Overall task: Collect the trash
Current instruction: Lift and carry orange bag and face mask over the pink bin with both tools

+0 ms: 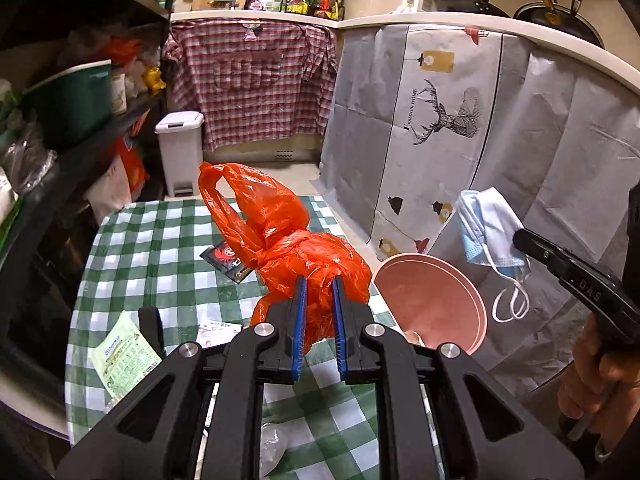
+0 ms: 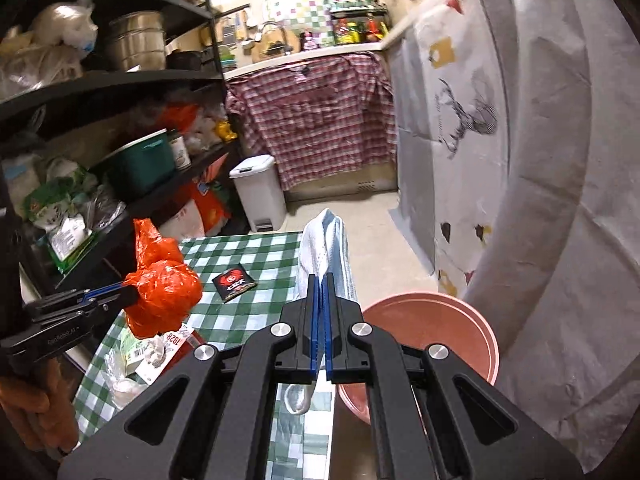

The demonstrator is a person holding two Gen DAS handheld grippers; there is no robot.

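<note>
A: Which way does the orange bag (image 1: 296,240) run?

B: Its long axis goes away from the left hand-held gripper (image 1: 319,292), from the bulging knotted body near the blue pads to the loop handles standing up at the far end. It is thin, crinkly, glossy plastic, held above the table (image 1: 160,248).

A: So the left one has it?

B: Yes, its pads pinch the body of the bag from both sides. In the right wrist view the bag (image 2: 162,292) hangs off the left gripper (image 2: 130,290) at the table's left edge.

A: And the right hand-held gripper (image 2: 322,292)?

B: Nearly shut on a mask (image 2: 326,240), pale blue and white pleated fabric, standing upright between the pads. In the left view the mask (image 1: 488,228) droops, ear loops dangling, over the pink bin (image 1: 432,300) beside the table.

A: The bin?

B: Round, smooth plastic; its bottom is cut off by the grippers.

A: Anything hard to read?

B: A dark sachet (image 1: 230,260) partly behind the bag, and paper scraps (image 1: 124,360) with print too small to make out
</note>
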